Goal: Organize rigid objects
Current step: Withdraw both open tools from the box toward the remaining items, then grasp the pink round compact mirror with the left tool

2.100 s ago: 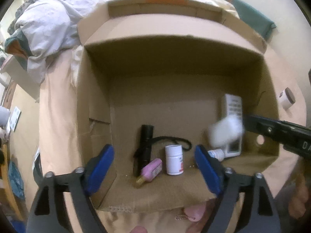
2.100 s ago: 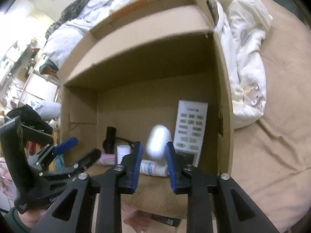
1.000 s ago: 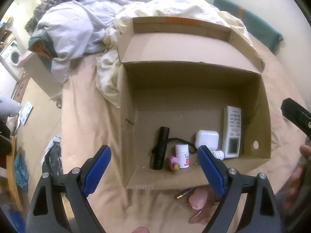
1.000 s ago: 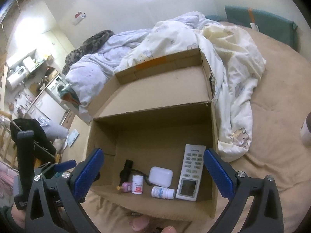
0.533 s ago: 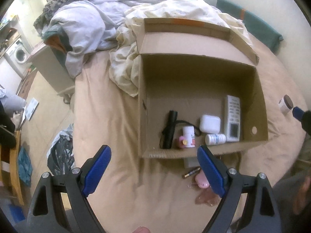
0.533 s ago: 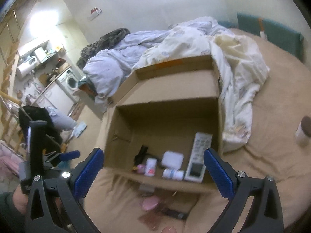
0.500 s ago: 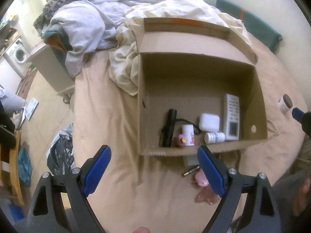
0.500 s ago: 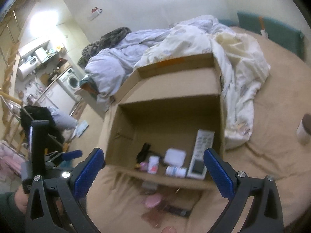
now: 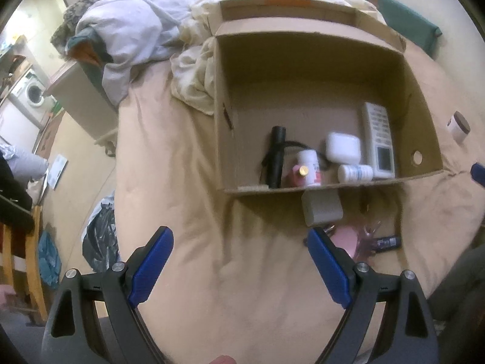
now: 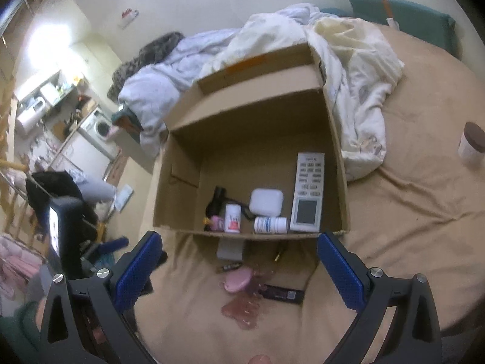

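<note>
An open cardboard box (image 9: pixel 421 97) (image 10: pixel 339 182) lies on a tan bed. Inside it are a white remote (image 9: pixel 379 139) (image 10: pixel 309 194), a white earbud case (image 9: pixel 342 147) (image 10: pixel 266 201), two white pill bottles (image 9: pixel 354 172) (image 10: pixel 232 218), a black flashlight (image 9: pixel 277 154) and a pink item (image 9: pixel 295 176). In front of the box lie a grey block (image 9: pixel 322 209) (image 10: pixel 230 250), a pink round thing (image 10: pixel 236 279), a pink clear toy (image 10: pixel 242 309) and a dark stick (image 10: pixel 282 294). My left gripper (image 9: pixel 239 261) and right gripper (image 10: pixel 239 261) both hang open and empty, short of the box.
Crumpled bedding (image 9: pixel 194 85) (image 10: pixel 360 79) crowds the box's far side. A white jar with a brown lid (image 9: pixel 458 126) (image 10: pixel 471 145) stands on the bed at right. A washing machine (image 9: pixel 30 97) and a wooden chair (image 9: pixel 18 242) are off the bed's left edge.
Both grippers have pulled back from the box, which now looks smaller and farther. The loose items on the bed in front of it have come into view. Jaws stay open.
</note>
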Motion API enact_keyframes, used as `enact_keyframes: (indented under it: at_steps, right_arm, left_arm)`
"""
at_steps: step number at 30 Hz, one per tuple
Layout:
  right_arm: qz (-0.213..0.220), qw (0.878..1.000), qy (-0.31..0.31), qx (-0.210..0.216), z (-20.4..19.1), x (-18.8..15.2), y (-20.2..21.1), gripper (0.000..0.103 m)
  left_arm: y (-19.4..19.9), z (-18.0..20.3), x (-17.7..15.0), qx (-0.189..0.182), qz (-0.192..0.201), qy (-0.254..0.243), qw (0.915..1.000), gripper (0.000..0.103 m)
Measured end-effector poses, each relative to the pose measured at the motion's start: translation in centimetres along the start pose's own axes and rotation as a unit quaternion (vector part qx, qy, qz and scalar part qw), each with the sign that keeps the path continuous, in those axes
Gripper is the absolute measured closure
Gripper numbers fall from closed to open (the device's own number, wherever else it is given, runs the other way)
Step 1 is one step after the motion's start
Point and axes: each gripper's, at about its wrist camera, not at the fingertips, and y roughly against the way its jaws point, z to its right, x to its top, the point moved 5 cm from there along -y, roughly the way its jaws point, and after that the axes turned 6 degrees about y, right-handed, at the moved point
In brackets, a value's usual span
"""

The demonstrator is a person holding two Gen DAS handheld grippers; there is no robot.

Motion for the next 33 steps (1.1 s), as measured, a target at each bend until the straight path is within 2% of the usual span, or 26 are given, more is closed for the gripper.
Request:
enact_keyframes:
  at_steps: [8, 12, 17, 22, 28, 31, 32, 33]
  right_arm:
    - [-0.038, 0.999, -0.025, -0.010, 1.1, -0.9, -1.6, 0.000]
    - [-0.050, 0.998, -0.045, -0.021, 2.0, -1.2, -2.2, 0.000]
    - [-0.087, 0.992, -0.083, -0.042, 3.7, -2.1, -3.5, 0.000]
    - [-0.105, 0.986, -0.130, -0.027, 5.2, -2.8, -4.0, 0.000]
    - [-0.113, 0.982, -0.148, -0.027, 6.3, -3.1, -4.0, 0.000]
    - [-0.116, 0.982, -0.144, -0.030, 6.5, -3.2, -4.0, 0.000]
    - [-0.118, 0.982, -0.143, -0.030, 6.6, -3.3, -4.0, 0.000]
    - [-0.120, 0.982, -0.141, -0.031, 6.7, -3.3, -4.0, 0.000]
  left_arm:
    - [-0.2, 0.6, 0.0, -0.006, -0.002, -0.003, 1.0000, 0.014]
    - [-0.6, -0.4, 0.2, -0.011, -0.012, 0.026, 0.9995, 0.014]
    - [-1.7, -1.5, -0.1, -0.009, -0.032, 0.053, 0.9980, 0.014]
    - [-2.5, -1.4, -0.3, -0.014, -0.047, 0.058, 0.9971, 0.014]
    - [-3.2, 0.5, -0.9, -0.029, -0.055, 0.028, 0.9977, 0.015]
    - [-4.3, 2.0, -1.3, -0.039, -0.075, 0.014, 0.9963, 0.016]
    - [-4.5, 2.4, -1.4, -0.046, -0.082, 0.020, 0.9954, 0.017]
    - [-4.8, 2.9, -1.5, -0.060, -0.090, 0.026, 0.9938, 0.028]
